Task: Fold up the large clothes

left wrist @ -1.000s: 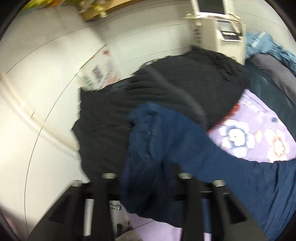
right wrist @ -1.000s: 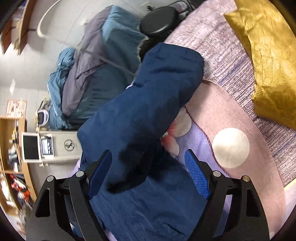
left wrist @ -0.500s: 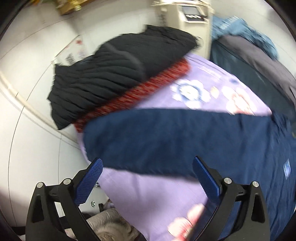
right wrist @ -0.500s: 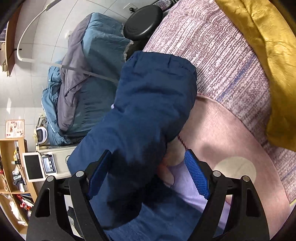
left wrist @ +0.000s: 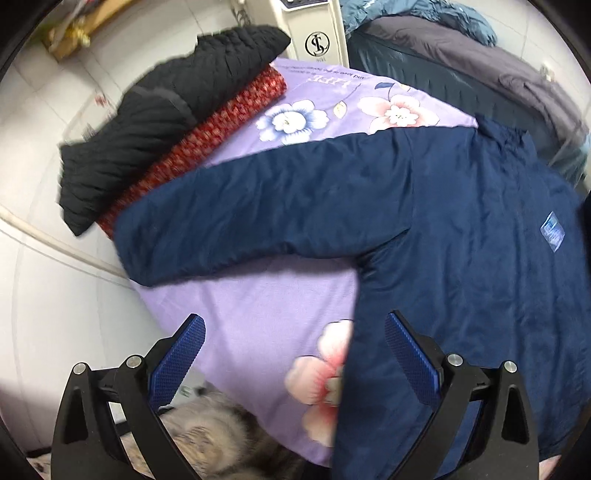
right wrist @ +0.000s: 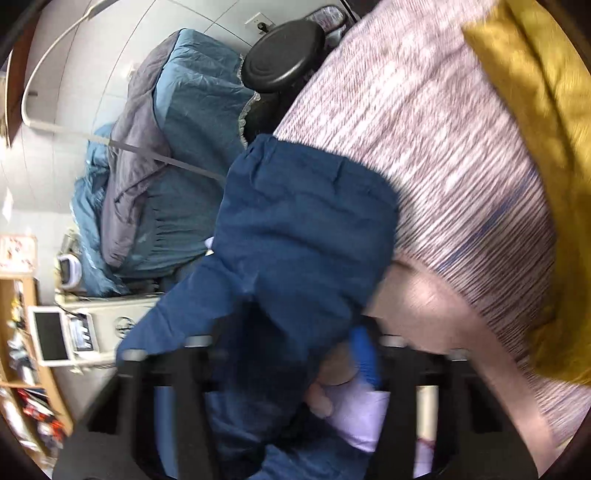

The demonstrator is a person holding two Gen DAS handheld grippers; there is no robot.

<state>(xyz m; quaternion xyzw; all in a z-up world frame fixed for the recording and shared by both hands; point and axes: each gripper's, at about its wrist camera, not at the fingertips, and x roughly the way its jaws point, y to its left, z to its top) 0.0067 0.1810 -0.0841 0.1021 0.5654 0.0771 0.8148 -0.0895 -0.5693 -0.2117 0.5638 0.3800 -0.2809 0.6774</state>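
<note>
A navy blue jacket (left wrist: pixel 461 229) lies spread on a purple flowered sheet (left wrist: pixel 255 314), one sleeve (left wrist: pixel 258 218) stretched out to the left. My left gripper (left wrist: pixel 293 354) is open and empty, above the sheet beside the jacket's side edge. In the right wrist view my right gripper (right wrist: pixel 291 354) is shut on the jacket's other sleeve (right wrist: pixel 306 236), which hangs lifted over the bed; the fabric hides the left finger.
A folded black and red pile (left wrist: pixel 173 122) lies at the sheet's far left corner. A white appliance (left wrist: pixel 317 33) and blue-grey bedding (right wrist: pixel 166 155) stand beyond. A mustard pillow (right wrist: pixel 546 155), a striped blanket (right wrist: pixel 436 133) and a black stool (right wrist: pixel 284 62) lie to the right.
My left gripper let go of the left sleeve, opened and drew back; the sleeve now lies flat. My right gripper closed on the right sleeve.
</note>
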